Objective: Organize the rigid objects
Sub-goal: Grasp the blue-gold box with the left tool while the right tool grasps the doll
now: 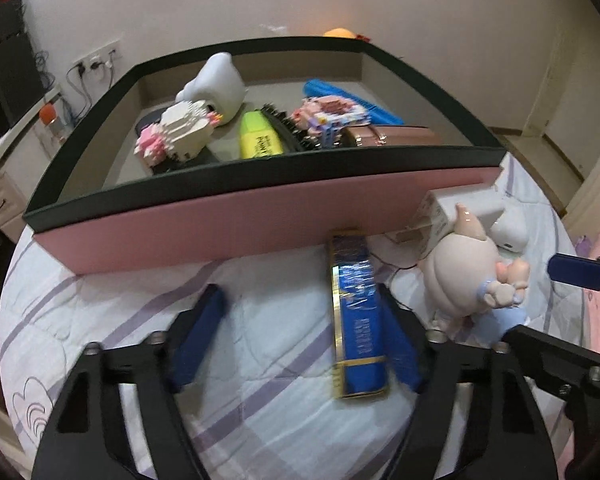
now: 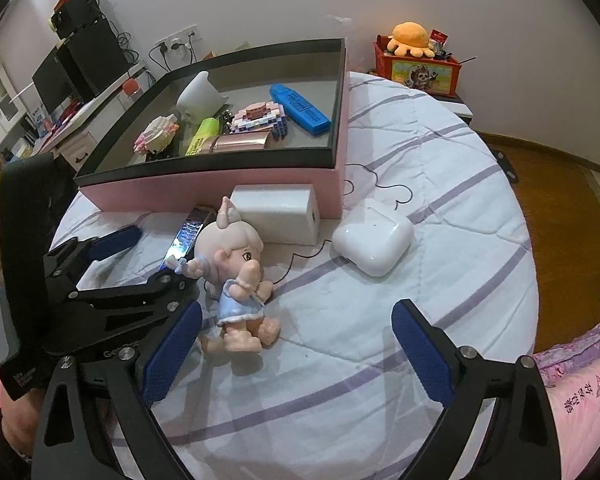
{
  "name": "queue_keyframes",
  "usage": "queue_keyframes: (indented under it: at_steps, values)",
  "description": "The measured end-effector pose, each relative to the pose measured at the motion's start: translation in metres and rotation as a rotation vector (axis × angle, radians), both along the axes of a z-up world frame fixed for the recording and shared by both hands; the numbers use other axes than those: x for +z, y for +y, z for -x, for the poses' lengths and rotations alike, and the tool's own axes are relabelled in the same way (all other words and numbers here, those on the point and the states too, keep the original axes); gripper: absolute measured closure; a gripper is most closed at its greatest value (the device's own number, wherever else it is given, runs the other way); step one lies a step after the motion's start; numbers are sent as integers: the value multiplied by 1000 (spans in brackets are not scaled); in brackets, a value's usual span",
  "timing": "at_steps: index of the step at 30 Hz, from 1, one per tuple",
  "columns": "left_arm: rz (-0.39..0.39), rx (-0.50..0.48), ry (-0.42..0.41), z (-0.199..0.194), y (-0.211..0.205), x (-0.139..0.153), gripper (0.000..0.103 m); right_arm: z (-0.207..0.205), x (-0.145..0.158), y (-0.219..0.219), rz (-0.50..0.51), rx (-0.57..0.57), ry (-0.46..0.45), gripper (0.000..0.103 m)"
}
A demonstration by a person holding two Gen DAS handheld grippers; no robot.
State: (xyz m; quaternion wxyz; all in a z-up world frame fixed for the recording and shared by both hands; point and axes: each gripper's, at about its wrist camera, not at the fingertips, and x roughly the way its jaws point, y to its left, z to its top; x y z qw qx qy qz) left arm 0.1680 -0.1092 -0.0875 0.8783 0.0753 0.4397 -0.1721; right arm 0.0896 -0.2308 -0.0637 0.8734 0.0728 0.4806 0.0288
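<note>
Left wrist view: we have our left claw [image 1: 300, 340] spread wide on the bed, a blue box [image 1: 356, 320] lying between its fingers, close against the right one.

Going left to right in the right wrist view, we see the left claw [image 2: 140, 252] beside the doll [image 2: 236, 280], then a white box [image 2: 276, 218] against the pink tray [image 2: 220, 190], then a white case [image 2: 374, 240] on the quilt [image 2: 440, 184]. Our right claw [image 2: 296, 352] hangs apart, holding nothing, near the doll. Toys and markers already lie in the tray.
</note>
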Motion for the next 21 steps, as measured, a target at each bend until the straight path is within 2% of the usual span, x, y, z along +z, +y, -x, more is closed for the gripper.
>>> queue_keyframes:
  at_steps: [3, 6, 7, 9, 18, 21]
  values:
    - [17, -14, -2, 0, 3, 2, 48, -1, -1, 2, -4, -2, 4, 10]
    - [30, -22, -3, 0, 10, 4, 71, -3, -1, 3, -6, -3, 9, 18]
    - [43, -25, -1, 1, 13, 5, 83, -4, -2, 5, -4, 0, 14, 23]
    - [69, -29, 7, 2, 21, 5, 83, -5, -3, 7, -3, 2, 17, 26]
    - [90, 12, 17, 11, 42, 8, 83, -17, -13, 21, -10, 25, 25, 34]
    - [93, 33, 22, 14, 50, 8, 83, -22, -16, 24, -11, 25, 10, 43]
